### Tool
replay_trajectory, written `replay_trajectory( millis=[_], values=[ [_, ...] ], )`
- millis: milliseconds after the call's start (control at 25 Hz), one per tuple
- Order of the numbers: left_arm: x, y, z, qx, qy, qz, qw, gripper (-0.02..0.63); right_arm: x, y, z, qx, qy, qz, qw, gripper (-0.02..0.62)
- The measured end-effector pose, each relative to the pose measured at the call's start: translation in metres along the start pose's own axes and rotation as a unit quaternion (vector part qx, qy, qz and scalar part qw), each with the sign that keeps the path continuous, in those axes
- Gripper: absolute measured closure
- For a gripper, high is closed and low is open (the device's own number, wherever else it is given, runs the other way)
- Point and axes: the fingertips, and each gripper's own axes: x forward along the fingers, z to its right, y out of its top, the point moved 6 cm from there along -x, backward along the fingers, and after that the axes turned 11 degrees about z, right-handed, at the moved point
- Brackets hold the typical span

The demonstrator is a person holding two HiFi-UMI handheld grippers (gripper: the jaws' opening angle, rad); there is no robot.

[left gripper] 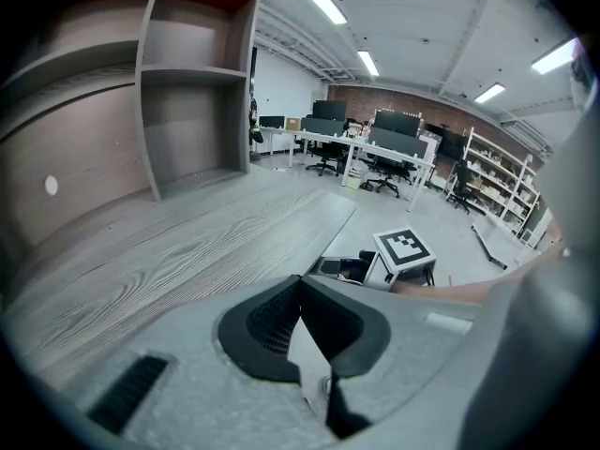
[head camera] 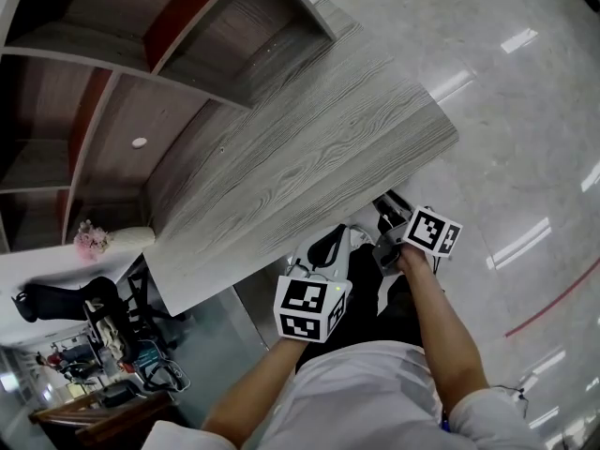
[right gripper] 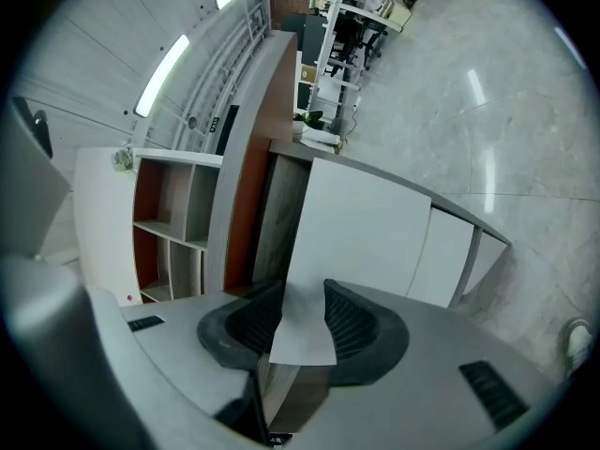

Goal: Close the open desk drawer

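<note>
The grey wood-grain desk fills the middle of the head view, and its drawer is hidden under the top there. In the right gripper view, white drawer fronts stand below the desk's edge; I cannot tell how far any of them stands out. My right gripper points at the largest white front, open, with nothing between its pads. It sits at the desk's near edge. My left gripper hangs above the desk's near edge, its tips touching, holding nothing.
A brown shelf unit rises at the back of the desk. Pink flowers and a black office chair are at the left. Glossy floor with a red line lies to the right. Office desks and chairs stand far off.
</note>
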Motion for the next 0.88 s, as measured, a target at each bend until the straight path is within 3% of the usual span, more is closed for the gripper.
replay_trajectory(
  millis=[200, 280, 520, 880],
  values=[
    [-0.008, 0.0, -0.002, -0.004, 0.01, 0.007, 0.9999, 0.604, -0.003, -0.001, -0.002, -0.018, 0.005, 0.001, 1.0, 0.466],
    [-0.013, 0.0, 0.0, -0.008, 0.014, 0.013, 0.9998, 0.604, -0.008, 0.0, -0.007, -0.033, 0.011, -0.002, 0.999, 0.515],
    [-0.028, 0.004, 0.007, -0.025, 0.03, 0.033, 0.9987, 0.604, -0.035, -0.001, -0.017, -0.049, 0.012, -0.022, 0.998, 0.53],
    [-0.062, 0.008, 0.021, -0.057, 0.046, 0.065, 0.9952, 0.604, -0.074, -0.012, -0.068, -0.13, 0.042, -0.066, 0.988, 0.566]
  ],
)
